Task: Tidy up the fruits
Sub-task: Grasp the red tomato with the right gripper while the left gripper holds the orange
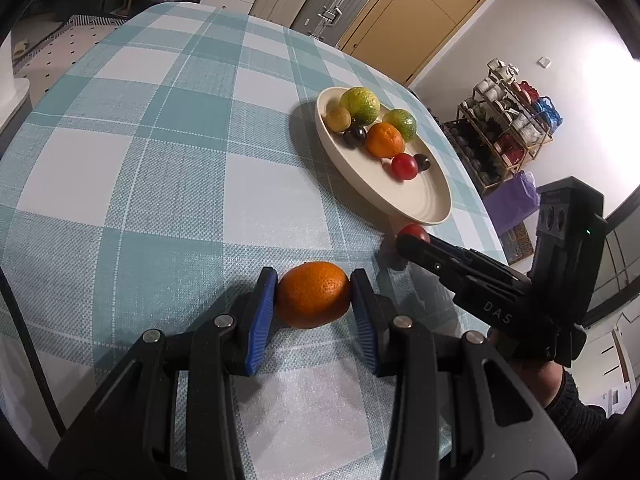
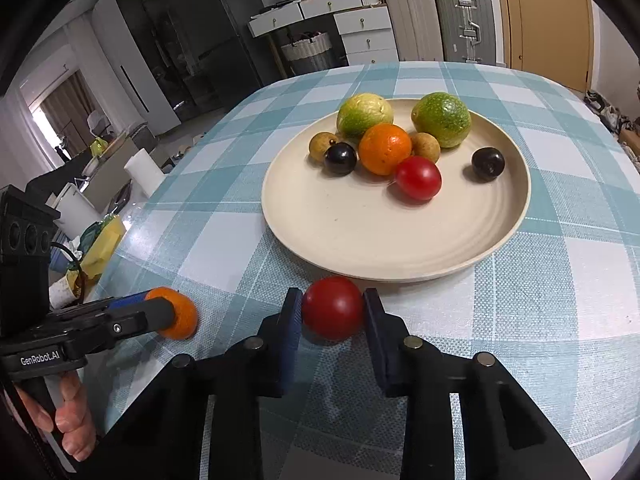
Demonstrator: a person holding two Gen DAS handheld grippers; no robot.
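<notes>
My left gripper (image 1: 313,294) is shut on an orange (image 1: 313,300) just above the checked tablecloth, left of the plate; it also shows in the right wrist view (image 2: 178,318). My right gripper (image 2: 332,308) is shut on a red tomato (image 2: 332,307) close to the near rim of the cream plate (image 2: 360,240); this tomato peeks out in the left wrist view (image 1: 414,232). The plate (image 1: 416,204) holds two green-yellow citrus, an orange (image 2: 384,148), a red tomato (image 2: 418,178), two small brown fruits and two dark plums.
The table has a teal and white checked cloth (image 2: 560,280). Its left edge drops to a cluttered area with a paper roll (image 2: 144,170). Suitcases (image 2: 464,20) and drawers stand beyond the far edge. A shelf of cups (image 1: 508,120) stands right of the table.
</notes>
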